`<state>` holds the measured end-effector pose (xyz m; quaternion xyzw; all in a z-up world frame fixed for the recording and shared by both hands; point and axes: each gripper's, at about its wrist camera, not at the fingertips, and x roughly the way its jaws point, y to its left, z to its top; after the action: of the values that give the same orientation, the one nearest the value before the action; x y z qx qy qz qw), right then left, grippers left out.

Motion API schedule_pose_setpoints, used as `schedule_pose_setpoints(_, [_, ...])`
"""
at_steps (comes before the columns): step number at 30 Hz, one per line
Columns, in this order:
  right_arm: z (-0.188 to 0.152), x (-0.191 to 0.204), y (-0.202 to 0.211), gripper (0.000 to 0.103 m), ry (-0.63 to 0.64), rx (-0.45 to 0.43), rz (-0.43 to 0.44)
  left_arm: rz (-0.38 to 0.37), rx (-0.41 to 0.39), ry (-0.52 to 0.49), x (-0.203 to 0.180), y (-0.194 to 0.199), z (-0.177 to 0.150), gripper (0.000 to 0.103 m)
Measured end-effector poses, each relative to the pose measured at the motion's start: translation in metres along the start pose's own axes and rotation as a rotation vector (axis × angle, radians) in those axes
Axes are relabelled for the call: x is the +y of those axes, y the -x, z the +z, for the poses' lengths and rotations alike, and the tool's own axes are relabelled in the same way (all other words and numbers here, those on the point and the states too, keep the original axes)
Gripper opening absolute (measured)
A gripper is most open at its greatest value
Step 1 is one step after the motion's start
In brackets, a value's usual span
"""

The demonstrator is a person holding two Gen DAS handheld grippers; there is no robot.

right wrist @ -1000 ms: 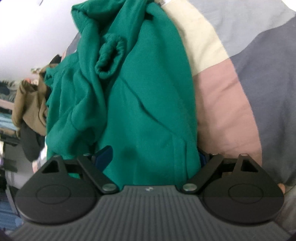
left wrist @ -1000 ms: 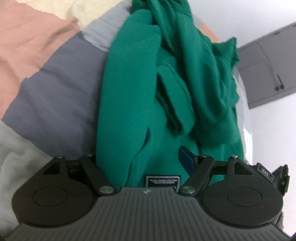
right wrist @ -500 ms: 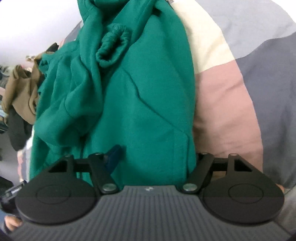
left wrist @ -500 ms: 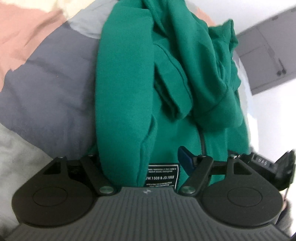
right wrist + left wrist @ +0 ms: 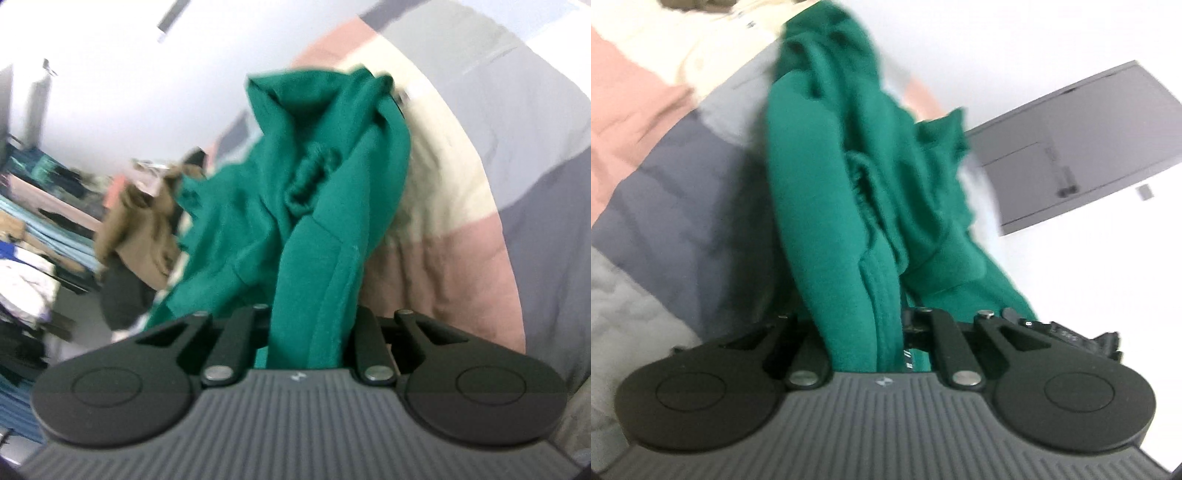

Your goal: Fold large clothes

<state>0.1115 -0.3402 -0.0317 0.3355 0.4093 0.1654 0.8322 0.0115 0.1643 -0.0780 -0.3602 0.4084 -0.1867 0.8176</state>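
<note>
— Step? Lifting green sweatshirt above patchwork bedcover, left gripper and right gripper both clamped on it.
— Next? Probably spreading flat on bedcover.

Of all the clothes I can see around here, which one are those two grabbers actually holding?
The green sweatshirt: both the left gripper and right gripper pinch its fabric. The brown garment and the clothes heap lie untouched beyond.
</note>
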Motion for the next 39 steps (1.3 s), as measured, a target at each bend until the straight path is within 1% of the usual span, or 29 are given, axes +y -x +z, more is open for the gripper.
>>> schedule_pose_setpoints(5, [0.005, 0.005, 0.040, 0.016, 0.006, -0.026, 0.089, -0.136, -0.049, 0.022, -0.012, 0.039, -0.005, 0.010])
schedule_pose_setpoints(7, [0.004, 0.007, 0.057, 0.016, 0.014, -0.036, 0.126, -0.190, -0.066, 0.027, -0.016, 0.059, -0.013, 0.010])
schedule_pose_setpoints(8, [0.002, 0.008, 0.063, 0.016, 0.019, -0.041, 0.141, -0.201, -0.074, 0.025, -0.022, 0.057, -0.018, 0.010])
schedule_pose_setpoints(10, [-0.002, 0.012, 0.079, 0.016, 0.028, -0.053, 0.168, -0.239, -0.086, 0.026, -0.027, 0.075, -0.029, 0.010])
schedule_pose_setpoints(15, [-0.019, 0.016, 0.110, 0.016, 0.031, -0.078, 0.216, -0.307, -0.095, 0.035, -0.032, 0.101, -0.058, 0.010])
schedule_pose_setpoints(17, [-0.026, 0.014, 0.119, 0.016, 0.027, -0.086, 0.223, -0.338, -0.122, 0.020, -0.029, 0.105, -0.066, 0.010])
schedule_pose_setpoints(18, [-0.027, 0.011, 0.121, 0.016, 0.018, -0.087, 0.221, -0.334, -0.141, 0.006, -0.028, 0.106, -0.071, 0.010])
schedule_pose_setpoints(20, [-0.027, 0.008, 0.116, 0.016, -0.002, -0.085, 0.207, -0.331, -0.155, -0.012, -0.025, 0.102, -0.074, 0.010])
schedule_pose_setpoints(24, [-0.011, 0.002, 0.102, 0.016, -0.037, -0.082, 0.192, -0.353, -0.183, 0.026, -0.017, 0.080, -0.063, 0.010])
schedule_pose_setpoints(27, [0.005, 0.005, 0.088, 0.016, -0.059, -0.094, 0.207, -0.367, -0.216, 0.040, -0.018, 0.069, -0.039, 0.011])
schedule_pose_setpoints(30, [0.029, 0.016, 0.070, 0.016, -0.076, -0.118, 0.212, -0.344, -0.248, 0.031, -0.025, 0.052, -0.002, 0.011])
schedule_pose_setpoints(32, [0.048, 0.021, 0.054, 0.017, -0.088, -0.127, 0.204, -0.319, -0.265, 0.031, -0.029, 0.033, 0.030, 0.012])
schedule_pose_setpoints(34, [0.074, 0.020, 0.033, 0.017, -0.136, -0.138, 0.186, -0.277, -0.280, 0.019, -0.034, 0.011, 0.066, 0.012])
schedule_pose_setpoints(35, [0.087, 0.021, 0.021, 0.017, -0.150, -0.142, 0.171, -0.245, -0.288, 0.000, -0.037, 0.002, 0.081, 0.012])
schedule_pose_setpoints(37, [0.110, 0.019, -0.006, 0.017, -0.180, -0.150, 0.139, -0.209, -0.299, -0.001, -0.040, -0.020, 0.108, 0.012])
schedule_pose_setpoints(39, [0.130, 0.014, -0.032, 0.017, -0.207, -0.156, 0.112, -0.165, -0.315, -0.040, -0.041, -0.042, 0.132, 0.013])
